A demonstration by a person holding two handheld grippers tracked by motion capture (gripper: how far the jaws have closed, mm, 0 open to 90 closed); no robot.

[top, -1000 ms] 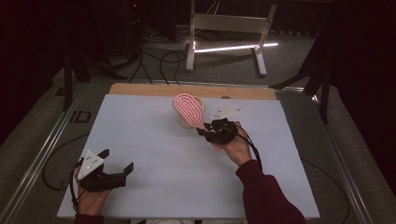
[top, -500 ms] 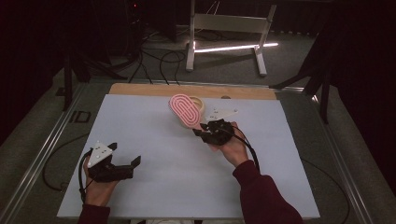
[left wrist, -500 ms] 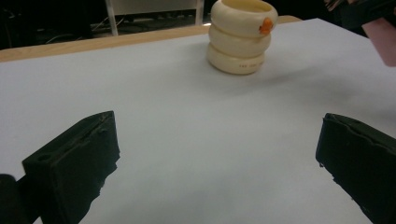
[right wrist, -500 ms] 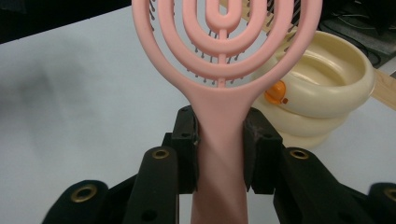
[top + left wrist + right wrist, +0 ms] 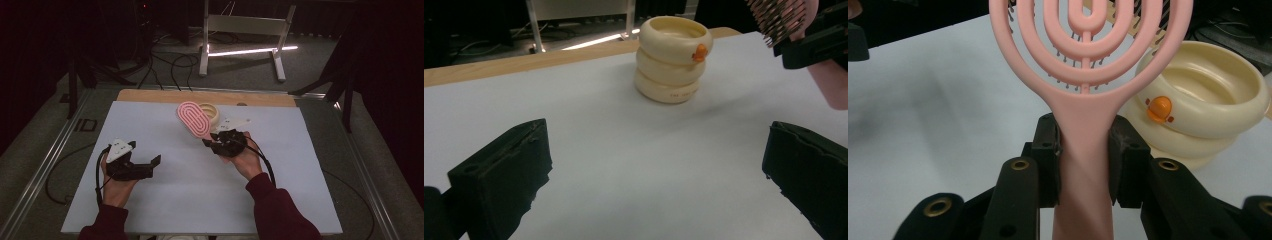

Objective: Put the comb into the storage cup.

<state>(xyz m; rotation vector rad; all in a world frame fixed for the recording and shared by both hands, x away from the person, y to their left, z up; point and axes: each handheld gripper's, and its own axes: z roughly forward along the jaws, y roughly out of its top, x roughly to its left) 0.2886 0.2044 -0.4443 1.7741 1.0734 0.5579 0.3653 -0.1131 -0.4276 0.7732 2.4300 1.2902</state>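
My right gripper is shut on the handle of a pink oval hairbrush, whose vented head rises up and to the left, lifted off the white table sheet. Just behind it stands a cream ringed cup with an orange duck face. My left gripper hovers at the near left with its jaws wide open and nothing between them, pointing toward the cup. The brush bristles and the right gripper show at the top right of the left gripper view.
A wooden strip borders the table's far edge. Metal rails run along both sides. Behind the table, a white stand and cables lie on the dark floor.
My left gripper has moved up and to the right, inward over the sheet. The right gripper with the brush has stayed nearly still.
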